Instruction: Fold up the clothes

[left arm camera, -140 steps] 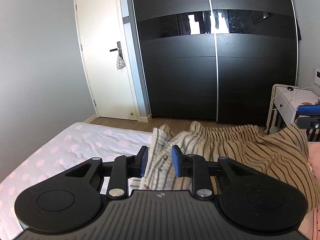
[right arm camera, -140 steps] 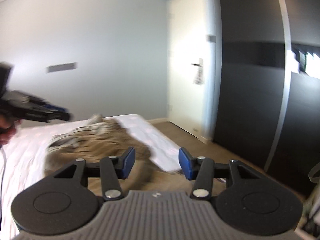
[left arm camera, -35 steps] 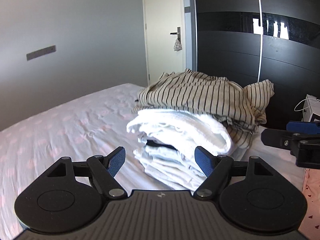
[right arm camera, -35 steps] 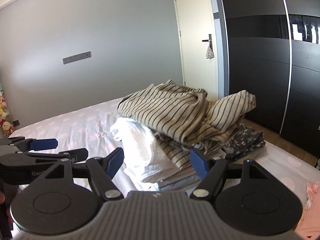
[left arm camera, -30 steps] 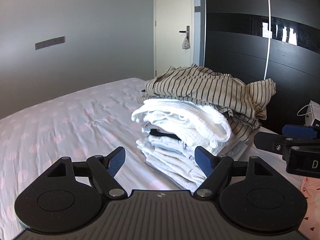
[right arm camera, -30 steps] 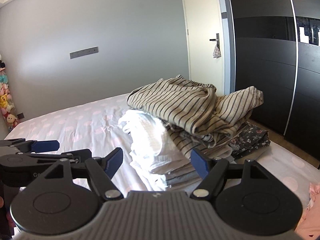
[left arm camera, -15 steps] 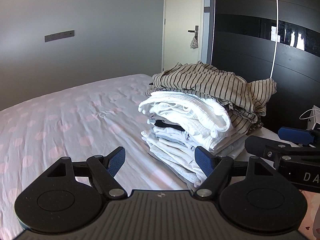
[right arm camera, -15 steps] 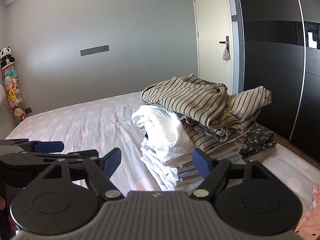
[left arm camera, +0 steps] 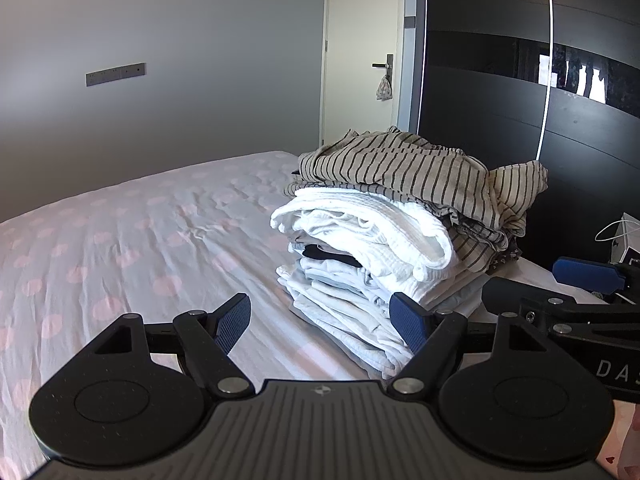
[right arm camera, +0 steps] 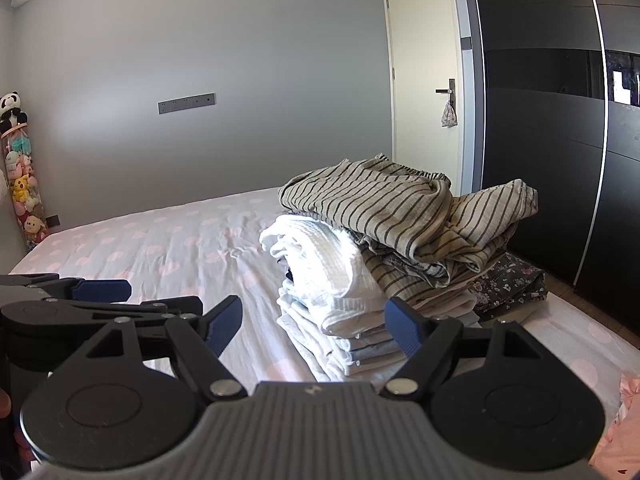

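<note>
We hold both tools spread wide and empty — the left tool [left arm camera: 320,322] and the right tool [right arm camera: 313,322] hang just short of the stack of clothes [left arm camera: 384,248], touching nothing. The stack sits on the bed [left arm camera: 120,240], toward its far corner by the black wardrobe [left arm camera: 520,100]. On top lies one striped garment [right arm camera: 392,208], loosely bunched with a corner spilling toward the wardrobe; under it one thick white waffle-weave piece [right arm camera: 324,276], rolled at its near edge; below that several thin pale layers we cannot count, and one dark floral piece [right arm camera: 508,284] poking out at the base.

All of it looks soft and light, so it should sag and slide when lifted by a single point. We judge the striped garment best taken with two tools, one at each end of a hem or seam, where the cloth is doubled and less likely to slip. A pink garment [right arm camera: 624,432] shows at the right edge — likely the next one.
</note>
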A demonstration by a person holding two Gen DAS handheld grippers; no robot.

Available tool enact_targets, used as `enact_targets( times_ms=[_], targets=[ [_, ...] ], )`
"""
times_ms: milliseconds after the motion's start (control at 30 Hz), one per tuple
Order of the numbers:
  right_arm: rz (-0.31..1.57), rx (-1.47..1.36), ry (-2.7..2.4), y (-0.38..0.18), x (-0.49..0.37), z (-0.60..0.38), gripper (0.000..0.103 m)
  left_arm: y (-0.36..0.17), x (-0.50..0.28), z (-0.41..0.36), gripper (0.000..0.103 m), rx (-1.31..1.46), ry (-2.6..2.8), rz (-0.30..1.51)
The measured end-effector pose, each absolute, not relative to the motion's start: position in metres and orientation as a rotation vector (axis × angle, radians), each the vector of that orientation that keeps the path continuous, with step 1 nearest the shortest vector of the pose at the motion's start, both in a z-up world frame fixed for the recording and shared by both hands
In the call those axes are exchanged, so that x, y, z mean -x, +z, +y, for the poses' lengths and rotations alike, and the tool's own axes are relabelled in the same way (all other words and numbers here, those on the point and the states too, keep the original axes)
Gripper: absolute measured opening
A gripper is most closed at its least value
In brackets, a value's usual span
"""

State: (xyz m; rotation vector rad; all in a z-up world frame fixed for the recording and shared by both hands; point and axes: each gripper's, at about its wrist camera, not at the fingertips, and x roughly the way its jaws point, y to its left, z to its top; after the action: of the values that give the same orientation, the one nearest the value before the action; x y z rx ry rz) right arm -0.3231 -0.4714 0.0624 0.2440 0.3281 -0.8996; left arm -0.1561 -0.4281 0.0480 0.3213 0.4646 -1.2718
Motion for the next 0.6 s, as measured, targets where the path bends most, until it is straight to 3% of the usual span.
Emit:
enact_targets(
  times_ms=[600],
  targets=[
    [0.32,-0.245,-0.896,0.0625,0.3222,-0.4691,0.081,0.0501,0.1542,-0.4268,0.076,-0.315,-1.268,0.477]
  ],
)
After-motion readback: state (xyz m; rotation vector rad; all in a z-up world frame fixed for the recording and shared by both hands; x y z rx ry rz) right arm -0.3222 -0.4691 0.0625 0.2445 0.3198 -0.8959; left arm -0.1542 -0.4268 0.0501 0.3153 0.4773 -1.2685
